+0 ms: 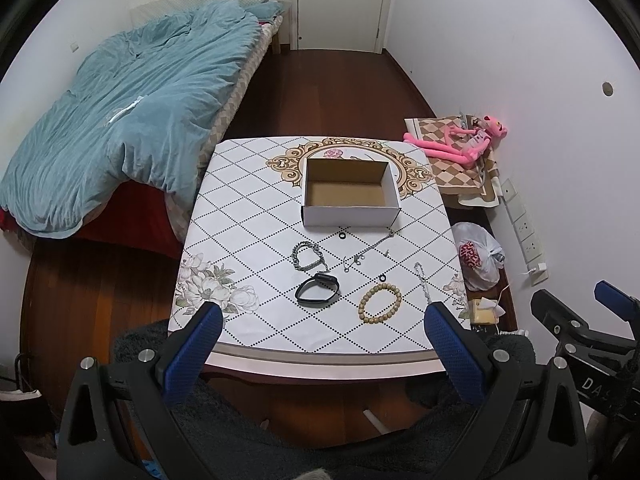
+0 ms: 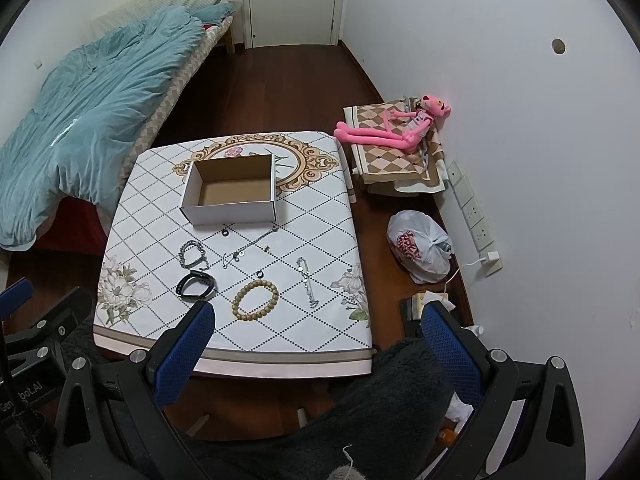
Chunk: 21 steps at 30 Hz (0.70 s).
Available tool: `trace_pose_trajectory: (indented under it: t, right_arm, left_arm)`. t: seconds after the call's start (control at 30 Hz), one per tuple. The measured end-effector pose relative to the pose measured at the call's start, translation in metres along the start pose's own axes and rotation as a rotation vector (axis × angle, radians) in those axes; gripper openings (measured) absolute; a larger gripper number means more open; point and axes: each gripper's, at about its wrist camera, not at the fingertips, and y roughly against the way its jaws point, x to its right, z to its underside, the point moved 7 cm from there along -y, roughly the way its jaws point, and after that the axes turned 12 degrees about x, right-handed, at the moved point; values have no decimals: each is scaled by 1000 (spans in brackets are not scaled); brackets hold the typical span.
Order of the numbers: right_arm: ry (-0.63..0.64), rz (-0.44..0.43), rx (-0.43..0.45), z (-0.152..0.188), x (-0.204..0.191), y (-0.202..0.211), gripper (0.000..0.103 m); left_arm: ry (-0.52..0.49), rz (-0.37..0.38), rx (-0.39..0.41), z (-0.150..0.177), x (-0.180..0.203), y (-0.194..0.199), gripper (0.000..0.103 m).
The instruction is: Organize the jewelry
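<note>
An empty white cardboard box (image 1: 350,194) (image 2: 230,194) stands on the patterned table (image 1: 248,208) (image 2: 320,208). In front of it lie a silver chain bracelet (image 1: 306,256) (image 2: 192,255), a black wristband (image 1: 319,289) (image 2: 196,285), a wooden bead bracelet (image 1: 379,303) (image 2: 256,300), a thin silver necklace (image 1: 370,250) (image 2: 250,248), a silver chain (image 1: 423,280) (image 2: 307,280) and two small black rings (image 1: 342,236) (image 1: 383,278). My left gripper (image 1: 324,324) hangs open over the table's near edge, holding nothing. My right gripper (image 2: 318,324) is open too, near the table's front right corner.
A bed with a blue duvet (image 1: 128,120) (image 2: 80,112) runs along the left. A pink plush toy (image 1: 460,140) (image 2: 396,124) lies on a checked cloth at the right wall. A white plastic bag (image 1: 478,256) (image 2: 420,250) sits on the wooden floor. A dark fuzzy cloth (image 2: 360,412) lies below the grippers.
</note>
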Motion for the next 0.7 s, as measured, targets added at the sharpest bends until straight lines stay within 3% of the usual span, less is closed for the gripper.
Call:
trace_pose_trajectory:
  t: [0.7]
  right_arm:
    - [-3, 3, 29, -3, 1, 11, 103]
  left_arm:
    - [3, -1, 18, -1, -3, 6, 103]
